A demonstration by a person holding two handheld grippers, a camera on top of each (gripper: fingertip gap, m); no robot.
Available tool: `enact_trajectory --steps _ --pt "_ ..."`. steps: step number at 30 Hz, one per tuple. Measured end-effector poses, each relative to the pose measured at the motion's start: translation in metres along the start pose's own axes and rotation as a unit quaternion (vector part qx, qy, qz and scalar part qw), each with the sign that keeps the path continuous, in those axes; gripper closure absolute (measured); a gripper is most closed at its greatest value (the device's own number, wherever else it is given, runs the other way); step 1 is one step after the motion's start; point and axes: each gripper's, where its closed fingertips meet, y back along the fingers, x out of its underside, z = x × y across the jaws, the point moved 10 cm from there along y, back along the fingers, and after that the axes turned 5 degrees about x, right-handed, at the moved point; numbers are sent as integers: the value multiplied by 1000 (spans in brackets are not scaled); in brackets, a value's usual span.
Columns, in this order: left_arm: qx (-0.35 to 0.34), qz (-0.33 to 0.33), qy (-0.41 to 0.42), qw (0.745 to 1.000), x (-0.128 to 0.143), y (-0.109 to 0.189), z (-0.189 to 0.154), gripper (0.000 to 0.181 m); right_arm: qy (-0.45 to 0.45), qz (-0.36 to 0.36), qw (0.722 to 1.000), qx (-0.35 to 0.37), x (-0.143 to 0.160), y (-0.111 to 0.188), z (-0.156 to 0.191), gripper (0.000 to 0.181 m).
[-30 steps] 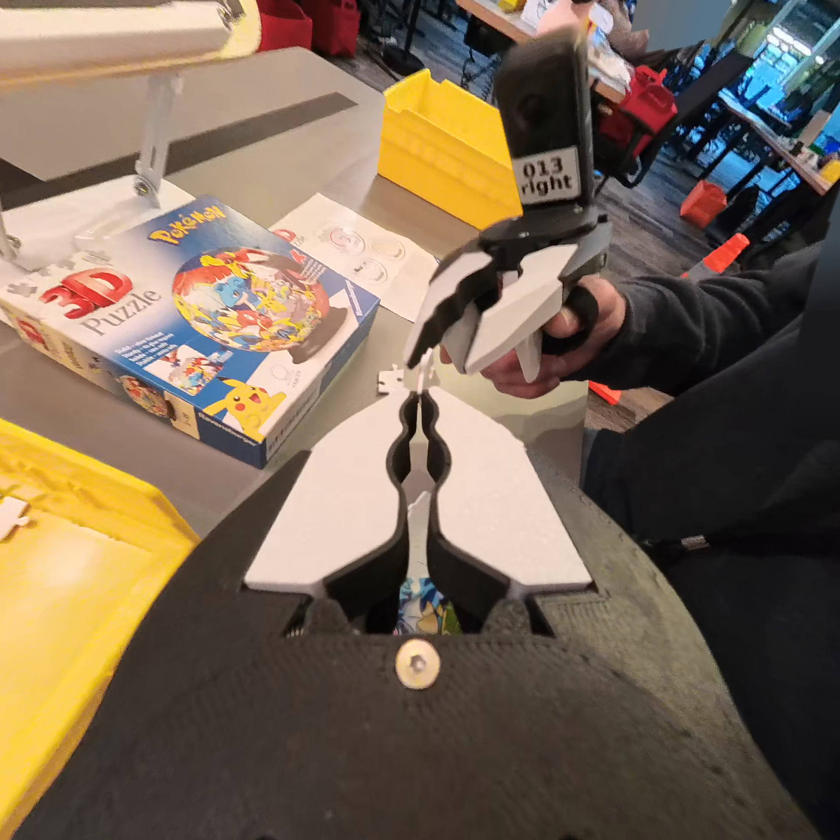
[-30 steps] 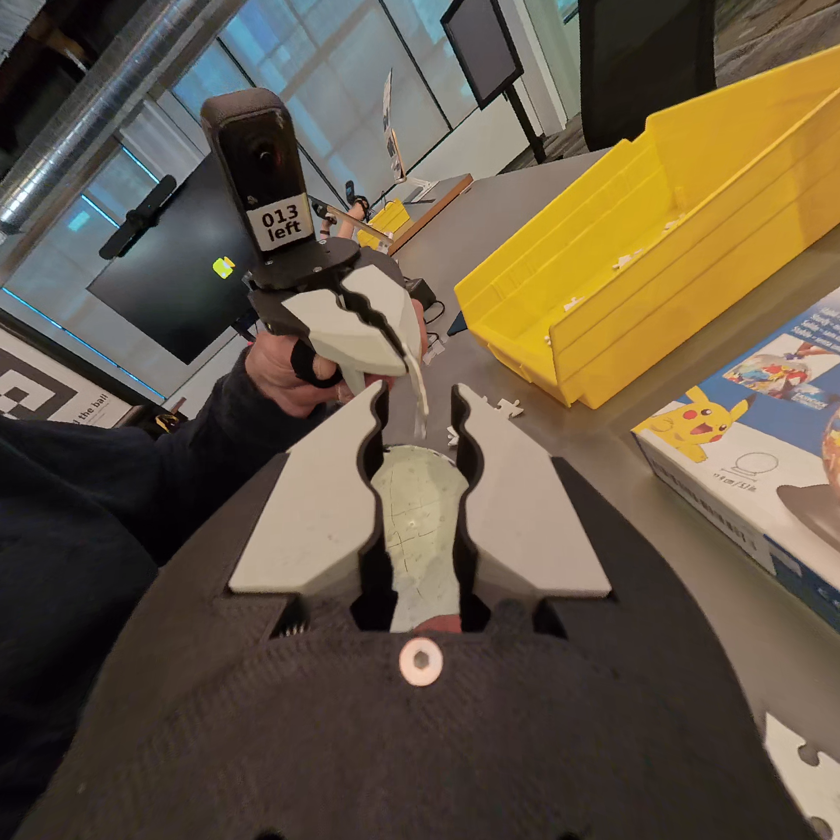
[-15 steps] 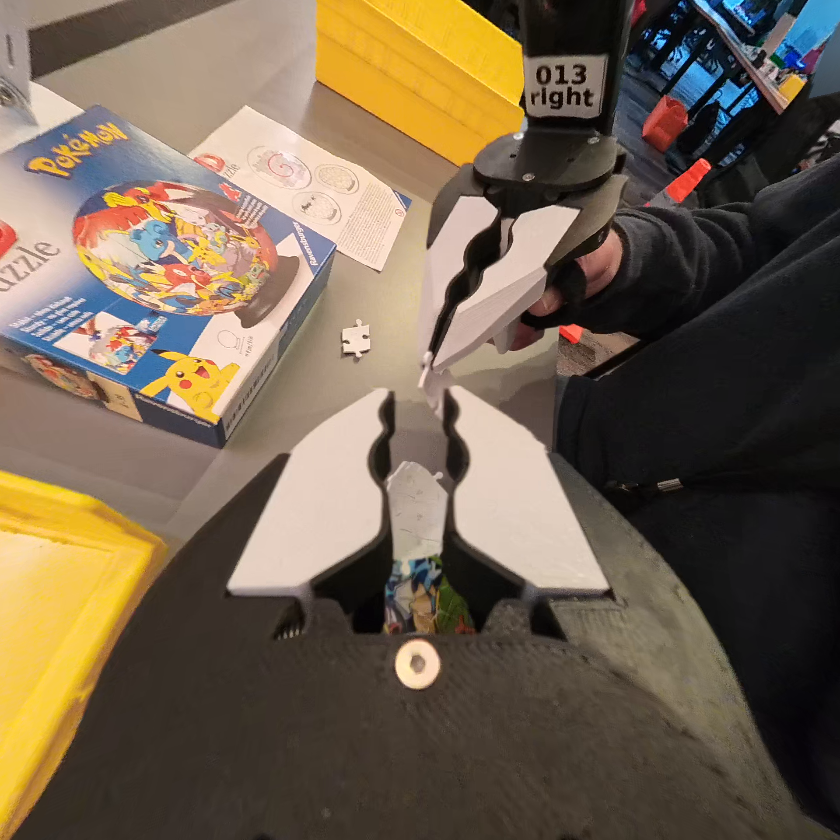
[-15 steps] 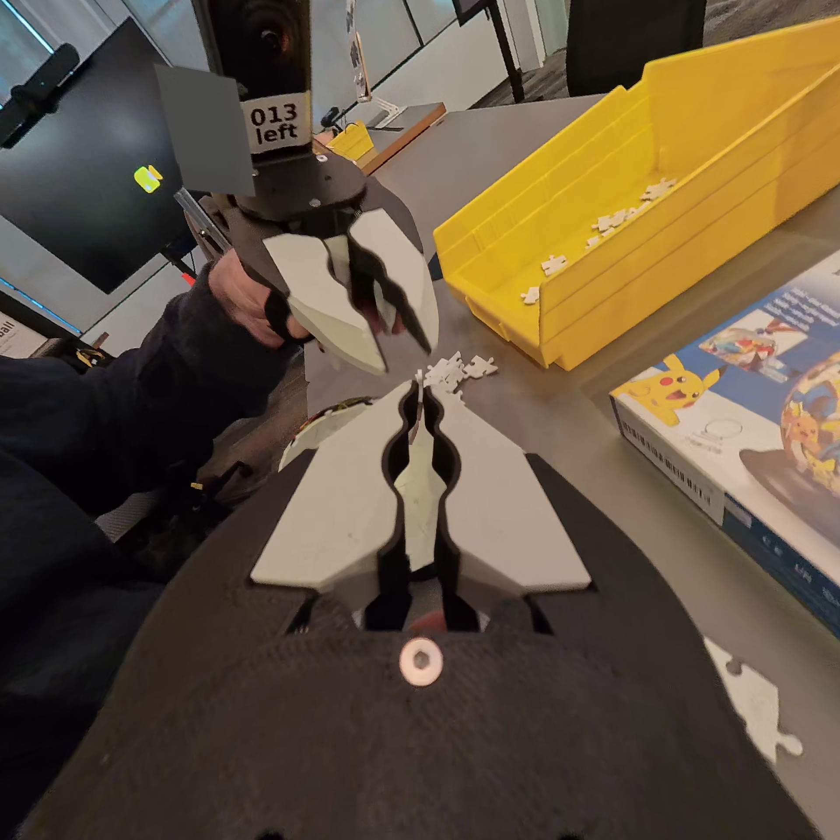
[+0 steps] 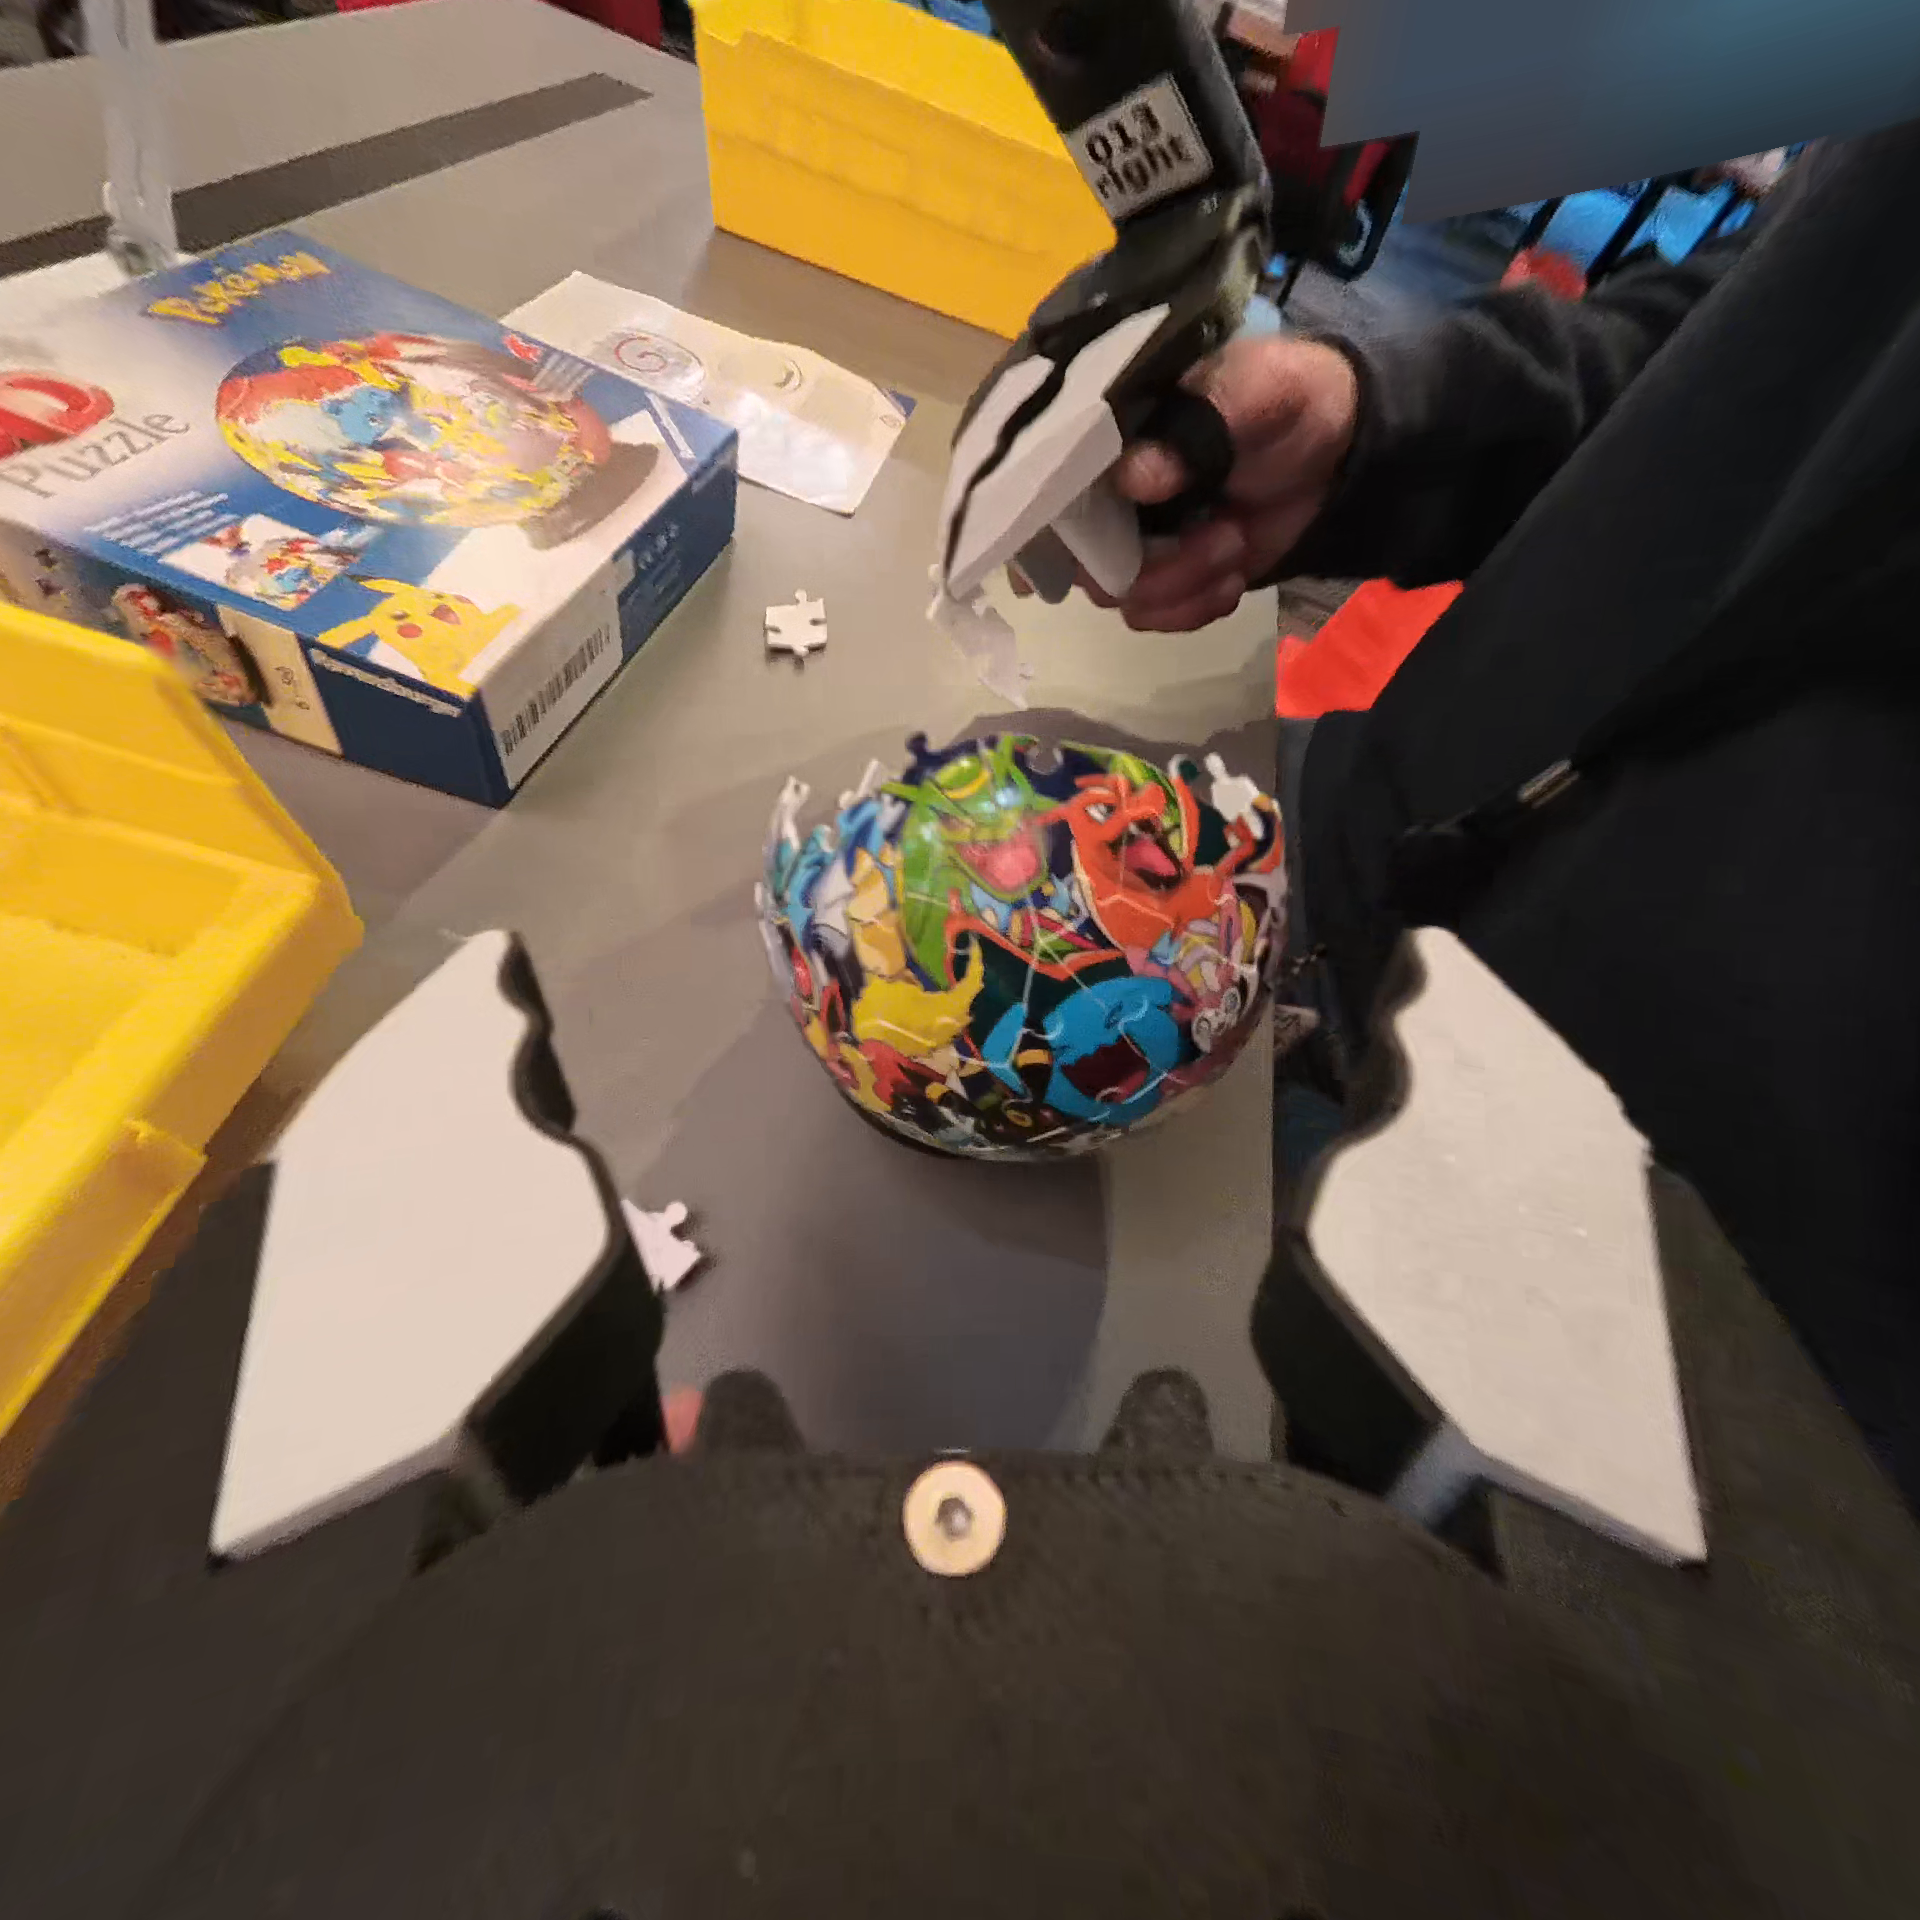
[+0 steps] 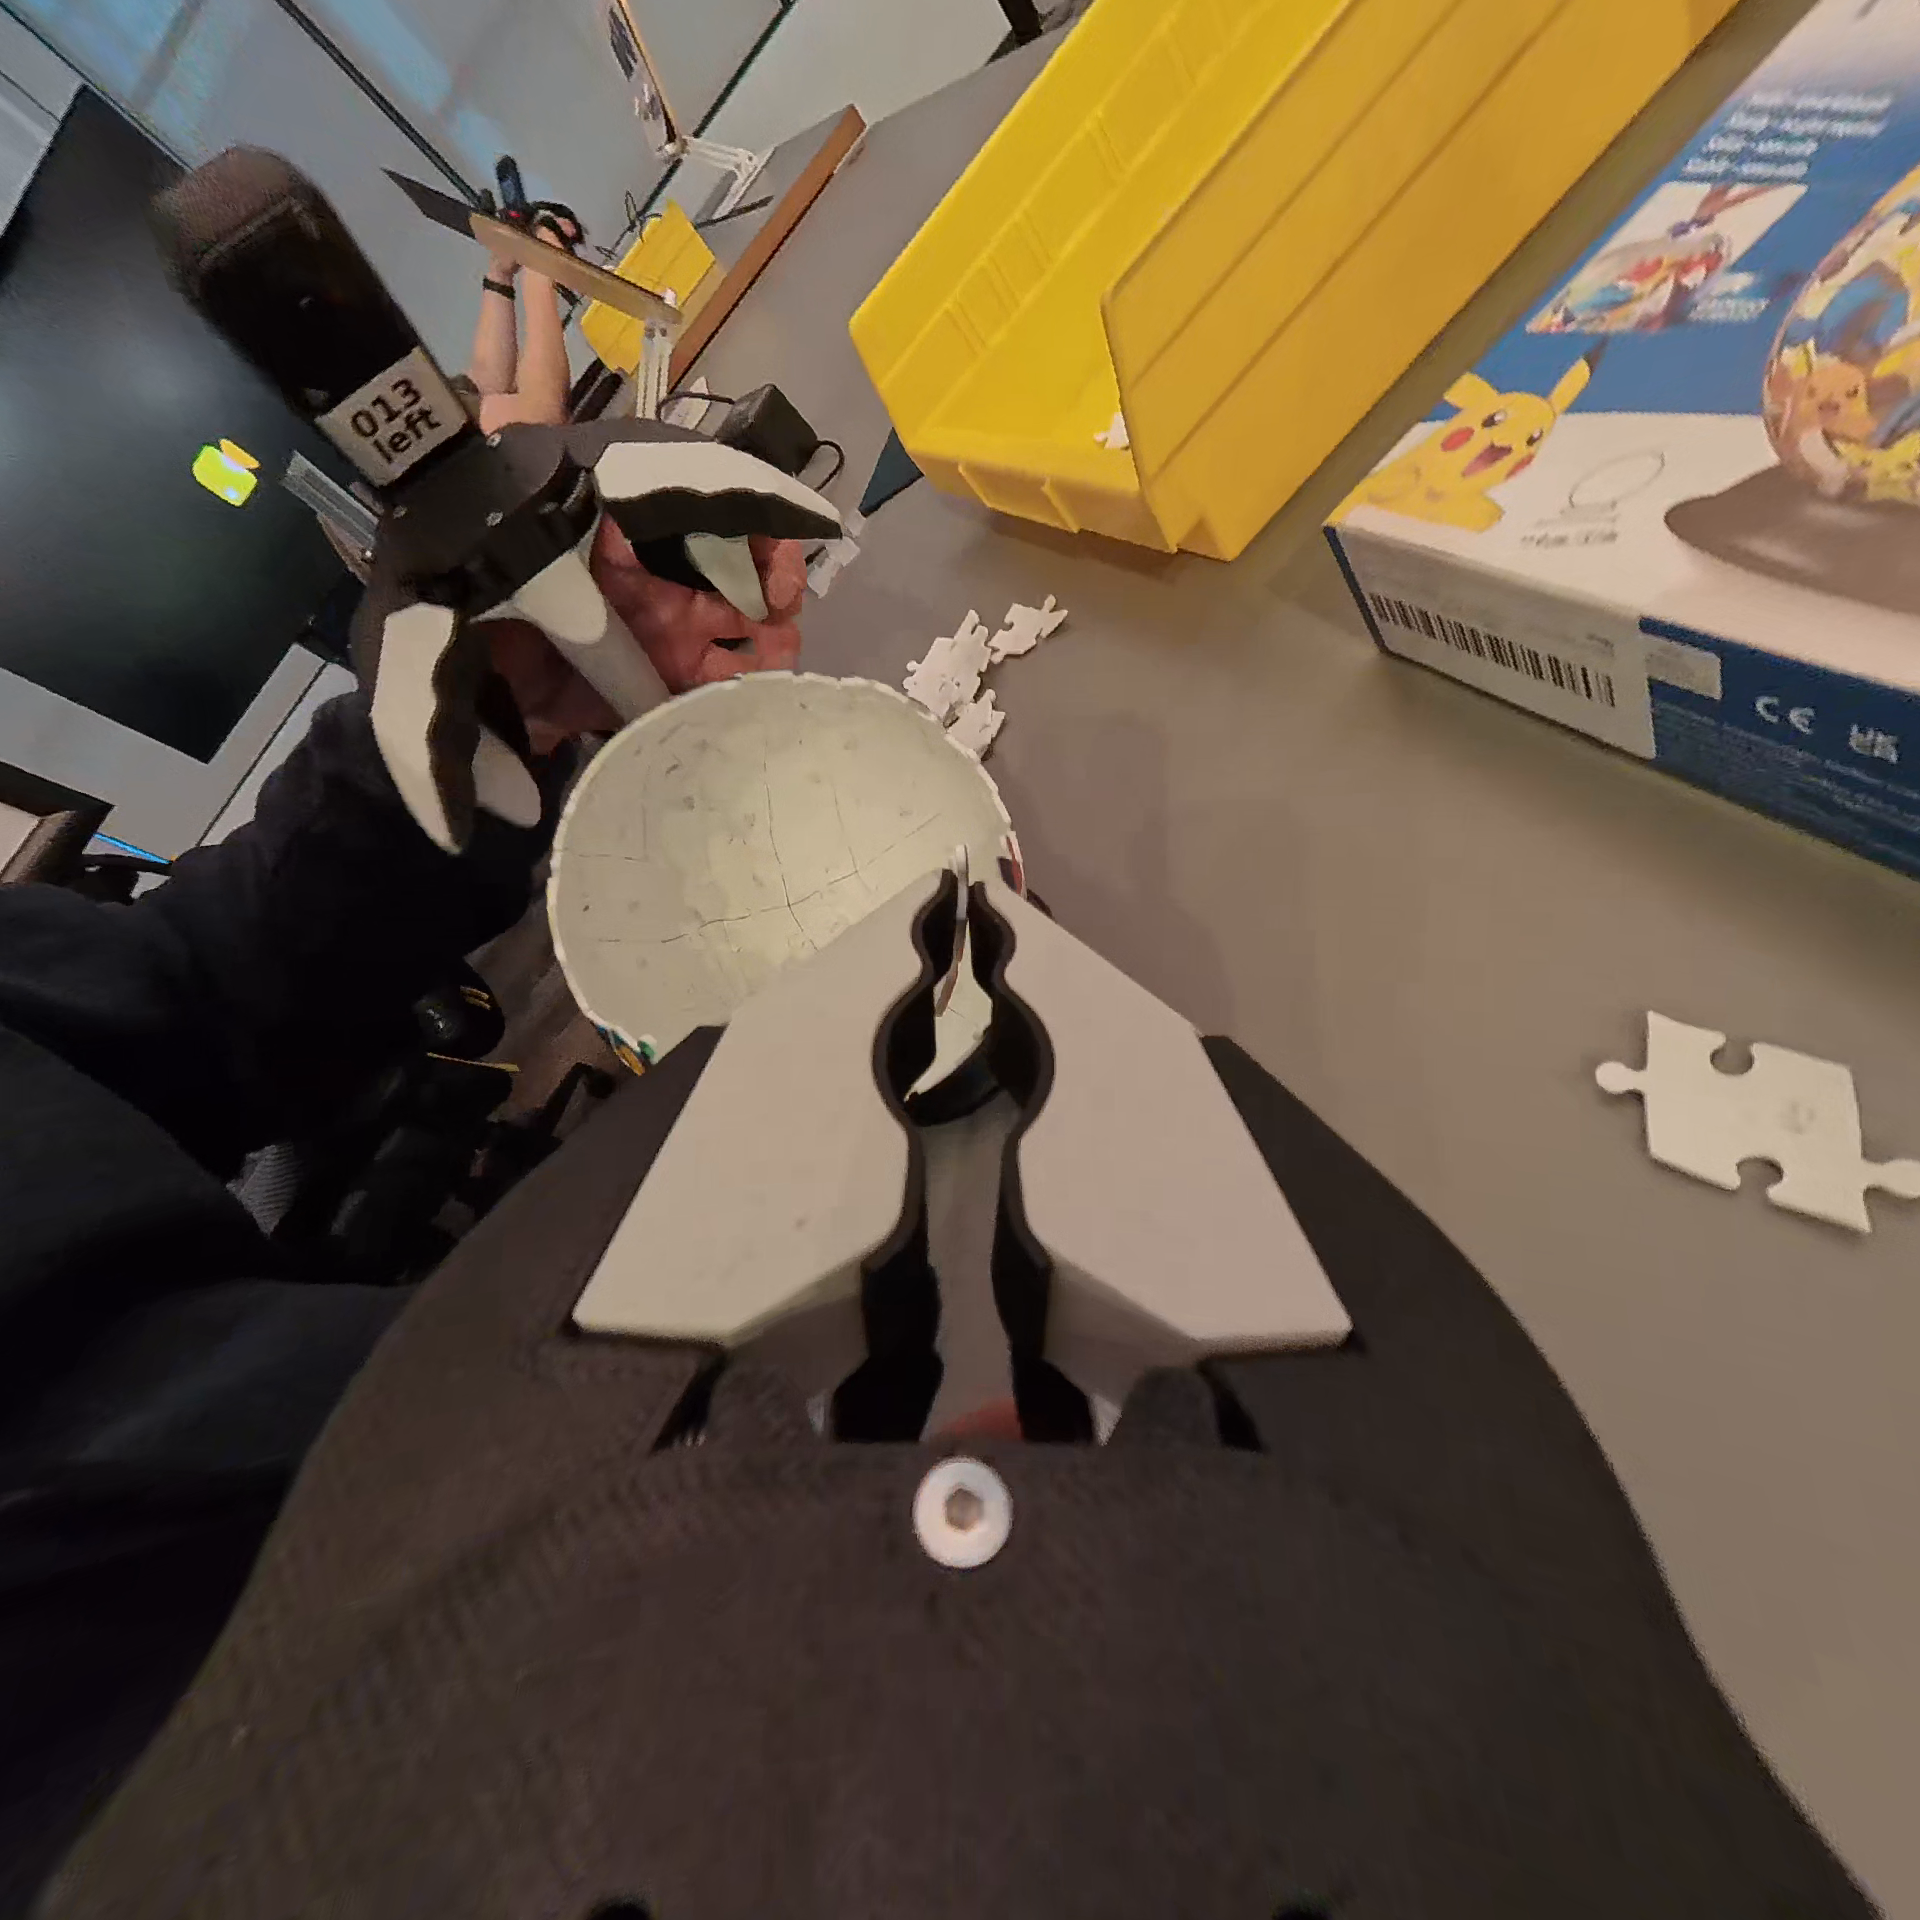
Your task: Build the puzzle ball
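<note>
The half-built puzzle ball (image 5: 1023, 935) is a colourful shell that rests on the grey table near its front edge. Its white inside (image 6: 769, 831) faces my right gripper. My left gripper (image 5: 961, 935) is wide open and empty, just in front of the ball, one finger on each side. It also shows in the right wrist view (image 6: 639, 686), open behind the shell. My right gripper (image 6: 961, 883) is shut on a white puzzle piece (image 6: 954, 966) at the shell's rim. In the left wrist view it (image 5: 966, 592) holds the piece (image 5: 982, 634) just above the ball's far edge.
The blue puzzle box (image 5: 364, 499) lies to the left, with an instruction sheet (image 5: 727, 384) behind it. Yellow bins stand at the back (image 5: 873, 156) and near left (image 5: 104, 935). Loose white pieces lie on the table (image 5: 795, 623) (image 5: 665, 1242) (image 6: 1756, 1132). The person's dark sleeve is at the right.
My left gripper has opened wide and let go of the ball shell, which now rests on the table. My right gripper has closed on a white piece and moved to the shell's rim.
</note>
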Motion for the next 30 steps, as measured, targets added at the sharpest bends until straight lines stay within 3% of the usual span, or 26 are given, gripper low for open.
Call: enact_trajectory --steps 4,8,14,21,30 --pt "-24 37 -57 997 17 -21 -11 35 -13 4 1000 9 7 -1 -3 181" --pt "-45 23 -68 996 25 -37 -13 34 -18 6 1000 16 10 -2 -6 181" --pt "-55 -9 -78 995 29 -43 -18 35 -26 10 999 19 14 -4 -9 181" --pt "-39 -9 -83 996 38 -54 -18 48 -34 14 999 19 16 -6 -12 181" --pt "-47 -15 -88 995 37 -54 -18 52 -39 13 999 14 18 -6 -15 181"
